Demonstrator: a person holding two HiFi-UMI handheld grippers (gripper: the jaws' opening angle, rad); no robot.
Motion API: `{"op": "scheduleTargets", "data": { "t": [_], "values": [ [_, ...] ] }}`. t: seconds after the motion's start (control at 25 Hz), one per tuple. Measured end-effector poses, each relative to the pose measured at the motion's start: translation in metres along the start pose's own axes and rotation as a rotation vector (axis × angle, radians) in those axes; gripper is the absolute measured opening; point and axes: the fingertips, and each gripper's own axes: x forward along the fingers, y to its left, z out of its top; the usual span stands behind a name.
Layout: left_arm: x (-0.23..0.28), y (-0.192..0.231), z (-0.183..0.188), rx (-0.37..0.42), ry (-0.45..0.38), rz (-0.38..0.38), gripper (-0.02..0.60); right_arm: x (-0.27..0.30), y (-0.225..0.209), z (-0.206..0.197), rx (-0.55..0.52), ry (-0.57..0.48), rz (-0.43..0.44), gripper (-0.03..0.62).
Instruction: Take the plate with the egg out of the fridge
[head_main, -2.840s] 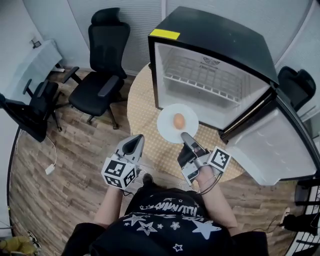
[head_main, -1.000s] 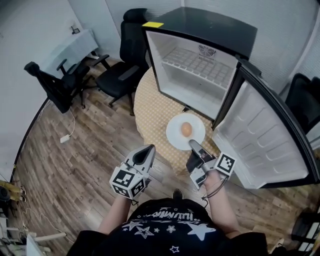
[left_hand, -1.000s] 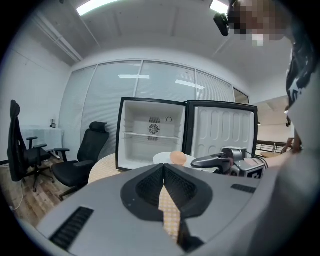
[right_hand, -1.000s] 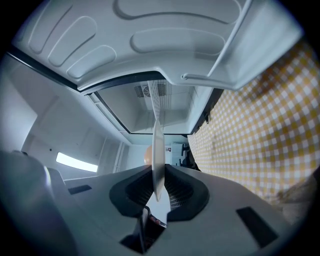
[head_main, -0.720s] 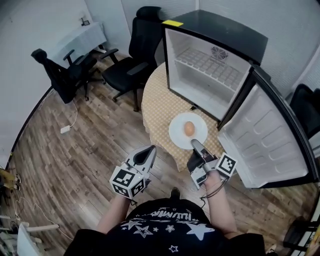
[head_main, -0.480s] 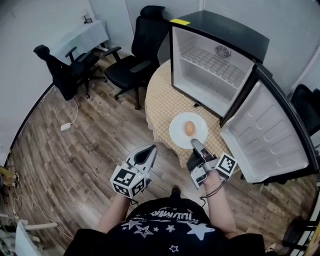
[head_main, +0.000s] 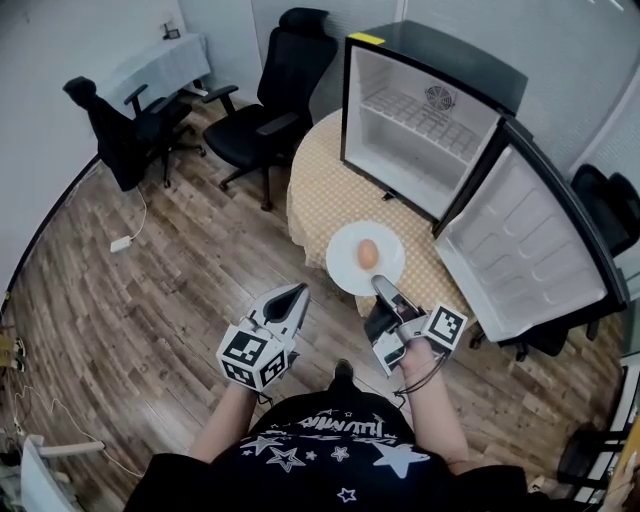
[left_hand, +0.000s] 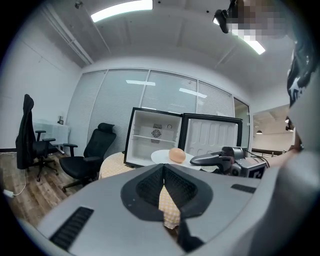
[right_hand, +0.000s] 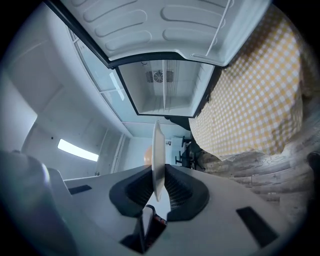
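1. While the right gripper (head_main: 378, 287) clamps the plate (head_main: 345, 268) by its rim, the head view shows plate and egg (head_main: 368, 253) outside the fridge (head_main: 440, 60), over the checked table (head_main: 312, 190) before it. The fridge's door (head_main: 525, 250) stands open, with office chairs (head_main: 265, 95) left of the fridge.
2. Left gripper view: the left gripper (left_hand: 163, 172) faces the fridge, jaws closed and empty.
3. Right gripper view: the jaws pinch the plate edge-on.
4. A second ago the plate hung nearer the fridge.

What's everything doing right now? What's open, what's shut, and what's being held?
Fridge door: wide open.
Plate: outside the fridge, held level by its rim.
Egg: lying on the plate, whole.
Right claw: shut on the plate.
Left claw: shut, holding nothing.
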Motion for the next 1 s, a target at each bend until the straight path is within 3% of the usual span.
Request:
{"op": "scheduleTargets", "data": {
  "t": [0.44,1.0],
  "values": [
    [-0.050,-0.010,-0.007,-0.022,-0.020,-0.001,0.008,-0.025,0.012,-0.043,-0.015,-0.001,-0.003,0.061],
    [-0.097,-0.047,-0.024,0.003,-0.005,-0.090,0.008,-0.084,0.019,-0.091,-0.060,-0.051,-0.017,0.061]
  ]
}}
